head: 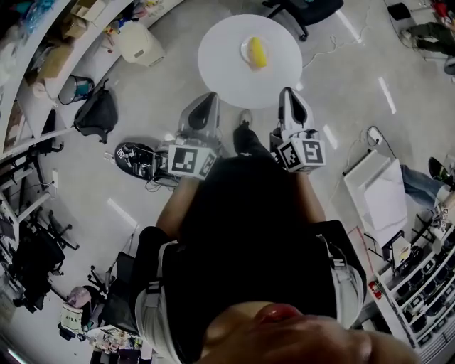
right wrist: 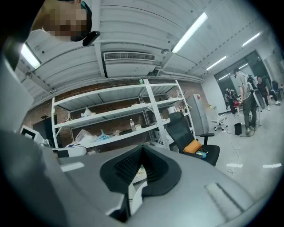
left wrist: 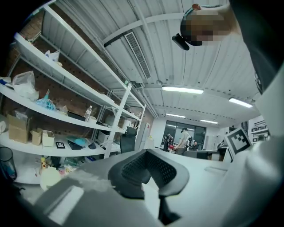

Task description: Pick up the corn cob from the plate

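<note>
A yellow corn cob (head: 258, 52) lies on a small white plate (head: 245, 51) near the far side of a round white table (head: 227, 75) in the head view. My left gripper (head: 206, 101) and right gripper (head: 290, 94) are held side by side in front of my body, just short of the table's near edge, both pointing toward it. In the left gripper view the left gripper (left wrist: 151, 175) has its black pads together with nothing between them. The right gripper (right wrist: 140, 172) looks the same in the right gripper view. The corn and plate are hidden in both gripper views.
White shelving (head: 43, 67) with boxes runs along the left, with a white bin (head: 141, 44) and a black bag (head: 96, 114) on the floor by it. A black office chair (head: 302, 11) stands beyond the table. A white box (head: 380, 192) sits at the right. People stand far off (right wrist: 248, 104).
</note>
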Motion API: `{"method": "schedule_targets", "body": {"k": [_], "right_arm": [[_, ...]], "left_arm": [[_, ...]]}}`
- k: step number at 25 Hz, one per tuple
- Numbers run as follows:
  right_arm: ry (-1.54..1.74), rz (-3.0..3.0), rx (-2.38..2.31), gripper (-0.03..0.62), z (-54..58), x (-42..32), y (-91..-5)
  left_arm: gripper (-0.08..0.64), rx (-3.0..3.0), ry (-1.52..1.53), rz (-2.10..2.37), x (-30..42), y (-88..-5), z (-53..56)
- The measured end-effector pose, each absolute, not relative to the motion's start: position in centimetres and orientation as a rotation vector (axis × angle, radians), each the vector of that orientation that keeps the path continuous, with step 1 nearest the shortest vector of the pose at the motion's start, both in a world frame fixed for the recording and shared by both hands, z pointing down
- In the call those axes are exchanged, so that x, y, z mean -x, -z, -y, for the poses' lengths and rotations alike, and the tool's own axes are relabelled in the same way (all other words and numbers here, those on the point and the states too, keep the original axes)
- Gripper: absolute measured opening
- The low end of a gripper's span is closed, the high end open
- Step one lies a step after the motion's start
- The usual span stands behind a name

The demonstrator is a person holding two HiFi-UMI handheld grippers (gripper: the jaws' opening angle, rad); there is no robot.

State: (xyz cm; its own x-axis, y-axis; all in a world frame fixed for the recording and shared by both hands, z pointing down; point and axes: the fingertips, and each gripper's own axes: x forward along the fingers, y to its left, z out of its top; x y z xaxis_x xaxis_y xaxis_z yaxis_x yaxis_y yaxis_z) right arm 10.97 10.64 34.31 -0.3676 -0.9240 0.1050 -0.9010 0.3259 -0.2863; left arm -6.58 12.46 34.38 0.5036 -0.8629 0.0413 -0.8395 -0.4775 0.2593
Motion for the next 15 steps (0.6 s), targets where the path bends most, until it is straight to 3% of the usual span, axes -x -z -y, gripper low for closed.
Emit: {"method": "schedule_targets", "body": {"k": [15], "right_arm": [[0.522,-2.554,1.676,0.006,-2.1,-14.4,-36.0]], "left_arm": [[0.005,-2.47,0.103,1.482,1.8,-34.4,-4.1]]}}
